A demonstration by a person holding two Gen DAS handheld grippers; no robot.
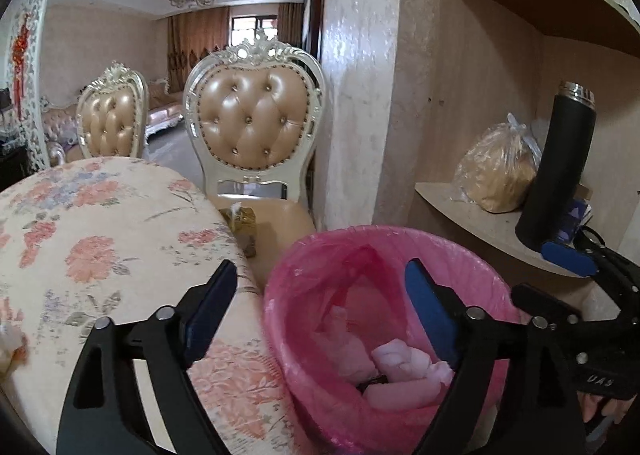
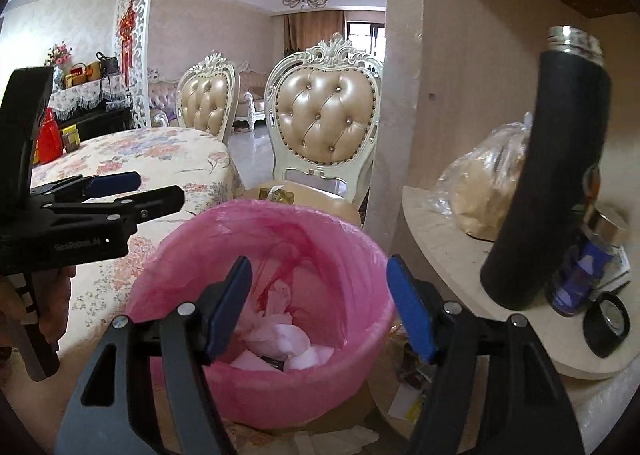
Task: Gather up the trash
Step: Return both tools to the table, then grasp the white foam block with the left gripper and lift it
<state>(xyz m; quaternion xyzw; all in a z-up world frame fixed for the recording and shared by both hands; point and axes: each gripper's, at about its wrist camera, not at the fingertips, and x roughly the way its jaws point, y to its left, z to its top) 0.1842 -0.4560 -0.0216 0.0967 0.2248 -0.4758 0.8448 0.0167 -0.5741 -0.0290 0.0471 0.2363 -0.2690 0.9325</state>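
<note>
A bin lined with a pink bag [image 1: 320, 255] stands between the table and the shelf; it also shows in the right wrist view [image 2: 192, 239]. Crumpled white tissues [image 1: 404, 367] lie at its bottom, also in the right wrist view [image 2: 280, 335]. My left gripper [image 1: 320, 287] is open and empty, over the bin's left rim and the table edge; it shows from the side in the right wrist view [image 2: 156, 191]. My right gripper [image 2: 320, 287] is open and empty above the bin's mouth; one of its fingers [image 1: 568, 257] shows in the left wrist view.
A round table with a floral cloth [image 1: 100, 223] is to the left. A padded chair [image 1: 256, 123] stands behind the bin, with a small packet [image 1: 242, 221] on its seat. A curved shelf [image 2: 448, 239] at right holds a black flask [image 2: 552, 175] and a bagged loaf [image 2: 484, 191]. Paper scraps [image 2: 408, 399] lie beside the bin.
</note>
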